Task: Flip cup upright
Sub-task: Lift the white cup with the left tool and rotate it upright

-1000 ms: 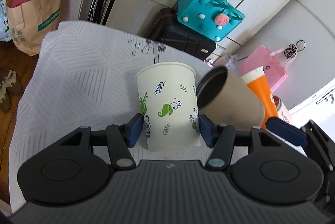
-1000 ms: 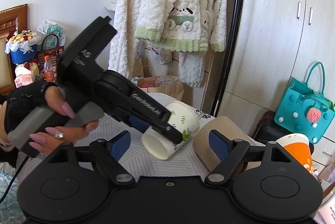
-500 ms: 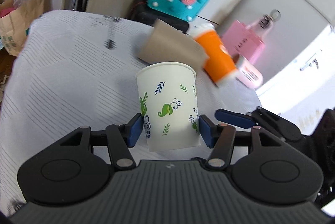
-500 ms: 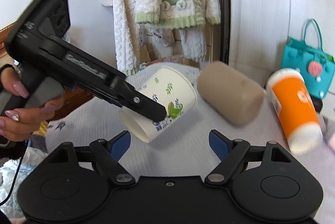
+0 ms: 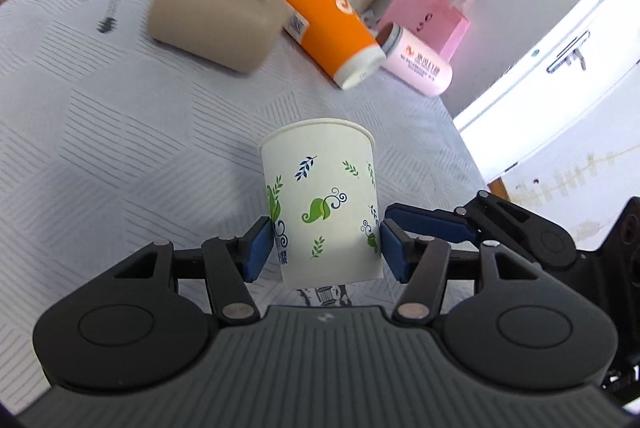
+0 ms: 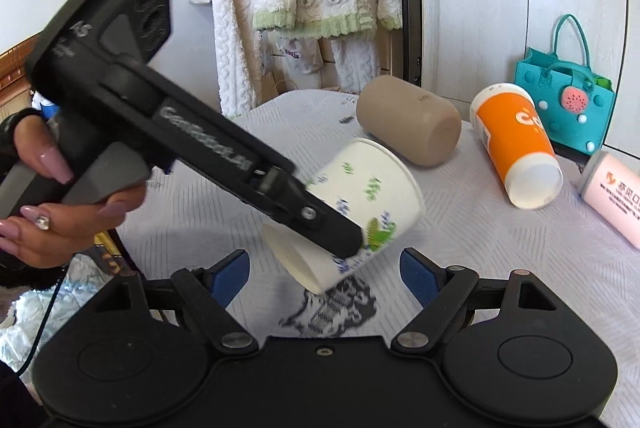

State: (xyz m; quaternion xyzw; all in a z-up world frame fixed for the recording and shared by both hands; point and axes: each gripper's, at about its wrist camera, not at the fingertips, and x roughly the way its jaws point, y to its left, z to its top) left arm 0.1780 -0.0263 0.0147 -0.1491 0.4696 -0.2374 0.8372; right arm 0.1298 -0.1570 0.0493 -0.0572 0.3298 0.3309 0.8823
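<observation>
A white paper cup with green leaf prints (image 5: 320, 203) is held in my left gripper (image 5: 326, 248), whose blue pads press its sides near the base. In the right wrist view the cup (image 6: 360, 195) hangs tilted above the table, its open rim pointing up and away and its base toward me. My right gripper (image 6: 324, 274) is open and empty, just below and in front of the cup. Its blue finger (image 5: 428, 220) shows at the right of the left wrist view.
A tan cup (image 6: 408, 125), an orange cup (image 6: 516, 147) and a pink bottle (image 6: 616, 199) lie on their sides at the far part of the table with the white patterned cloth (image 5: 100, 147). A teal bag (image 6: 564, 99) and a pink bag (image 5: 424, 15) stand beyond.
My left gripper has carried the cup toward the near part of the table and tilted it rim-upward. The right gripper has stayed open and dropped lower under the cup.
</observation>
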